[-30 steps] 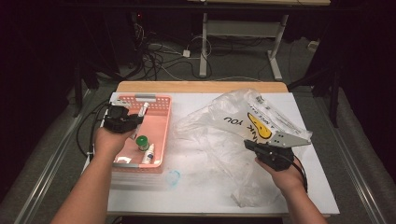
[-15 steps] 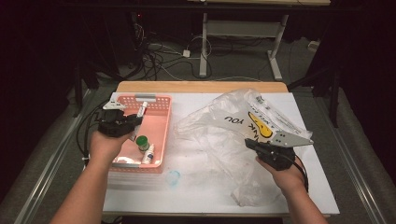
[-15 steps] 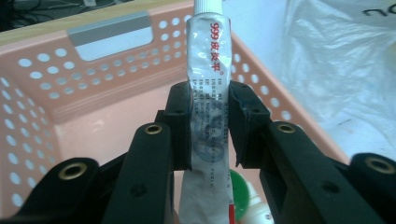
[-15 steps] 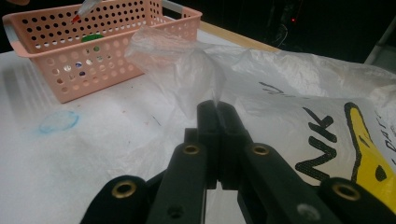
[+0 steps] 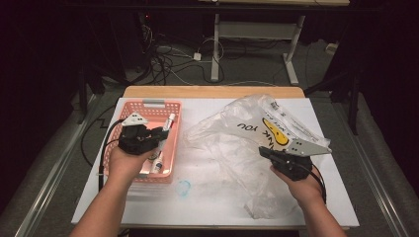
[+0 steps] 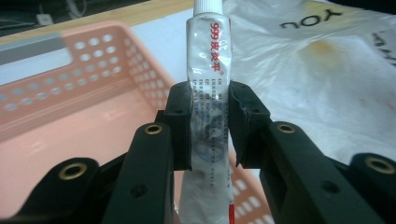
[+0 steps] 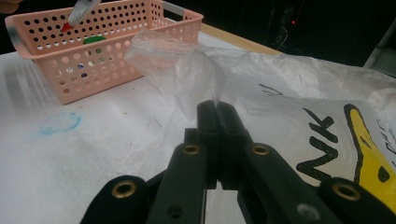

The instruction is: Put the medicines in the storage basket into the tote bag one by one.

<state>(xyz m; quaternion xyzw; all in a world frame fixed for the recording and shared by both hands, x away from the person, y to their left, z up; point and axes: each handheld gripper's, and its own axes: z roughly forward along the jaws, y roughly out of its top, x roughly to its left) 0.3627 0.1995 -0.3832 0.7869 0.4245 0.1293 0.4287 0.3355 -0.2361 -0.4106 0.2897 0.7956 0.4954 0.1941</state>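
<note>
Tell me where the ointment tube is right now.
The ointment tube is clamped in the left gripper, held above the pink basket at the table's left, cap toward the plastic bag.

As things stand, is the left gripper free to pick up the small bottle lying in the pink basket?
Probably not yet: the left gripper is shut on the ointment tube, so its jaws are taken. The small bottle lies uncovered in the pink basket, just beside that hand.

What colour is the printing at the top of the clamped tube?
Red, on the white ointment tube; the left gripper view shows it best.
</note>
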